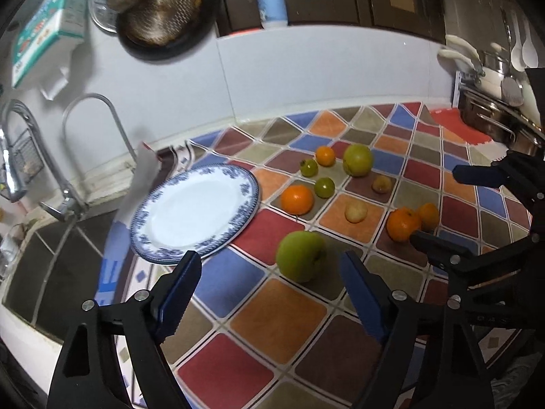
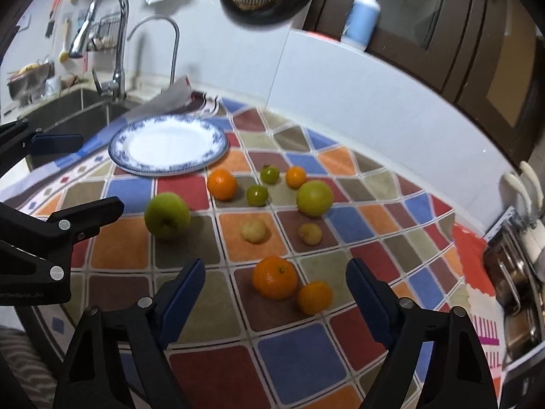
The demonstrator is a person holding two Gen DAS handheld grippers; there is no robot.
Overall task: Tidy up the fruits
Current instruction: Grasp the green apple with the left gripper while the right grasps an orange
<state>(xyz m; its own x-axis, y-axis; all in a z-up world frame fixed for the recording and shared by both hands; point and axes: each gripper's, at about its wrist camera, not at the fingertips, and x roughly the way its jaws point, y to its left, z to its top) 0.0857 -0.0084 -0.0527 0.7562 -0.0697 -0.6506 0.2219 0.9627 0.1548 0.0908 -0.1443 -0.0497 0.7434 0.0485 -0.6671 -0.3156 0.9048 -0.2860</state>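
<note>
Left wrist view first: my left gripper (image 1: 269, 272) stands with its jaws apart and nothing pressed between them. The near green apple (image 1: 300, 256) sits just ahead at about 12 o'clock, slightly toward the right finger, and neither pad touches it. Out at 11 o'clock lies the blue-rimmed plate (image 1: 250, 184), bare of fruit. Beyond the apple, from 12 to 1 o'clock, the rest of the fruit is scattered over the chequered mat (image 1: 279, 310): an orange (image 1: 297, 199), two small green fruits (image 1: 324, 187), a second green apple (image 1: 357, 160) and two pale yellow ones (image 1: 356, 211).

From the right wrist, my right gripper (image 2: 274, 284) is also released, jaws wide and empty. Between the fingertips, low at 12 o'clock, sits a large orange (image 2: 274, 277), with a smaller orange (image 2: 314, 297) touching or just beside it at 1 o'clock. I cannot tell whether the pads have reached its sides; they look clear of it. My other gripper shows at 9 o'clock, near the green apple.

By my reckoning the task has barely begun. Every fruit I can see is on the mat and none is on the plate. Each piece has yet to be picked up and carried over, and the apple and the large orange look like the first pair.
</note>
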